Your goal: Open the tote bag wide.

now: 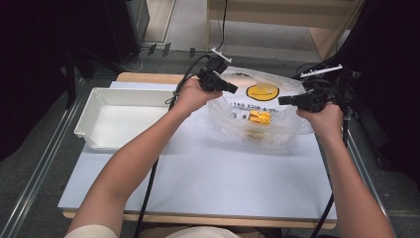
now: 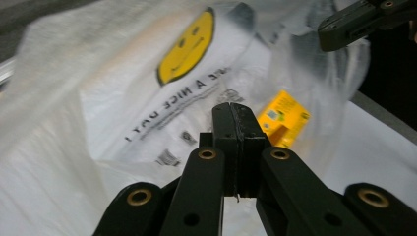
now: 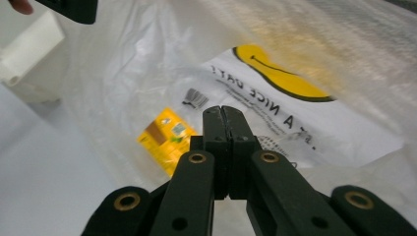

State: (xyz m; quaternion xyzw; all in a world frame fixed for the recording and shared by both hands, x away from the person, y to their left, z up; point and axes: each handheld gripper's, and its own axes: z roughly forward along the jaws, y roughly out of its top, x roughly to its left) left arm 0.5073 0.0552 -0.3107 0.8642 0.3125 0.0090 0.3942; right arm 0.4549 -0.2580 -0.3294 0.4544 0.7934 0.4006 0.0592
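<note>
Between the left tool (image 1: 232, 88) and right tool (image 1: 283, 100) hangs the plastic bag (image 1: 257, 111).

The surface (image 1: 208, 183) lies bare across the lower half of the high view, giving open passage. A plastic bag (image 1: 270, 124) blocks the upper right; a white tray (image 1: 96, 96) blocks the upper left. A narrow bare strip separates them.
</note>
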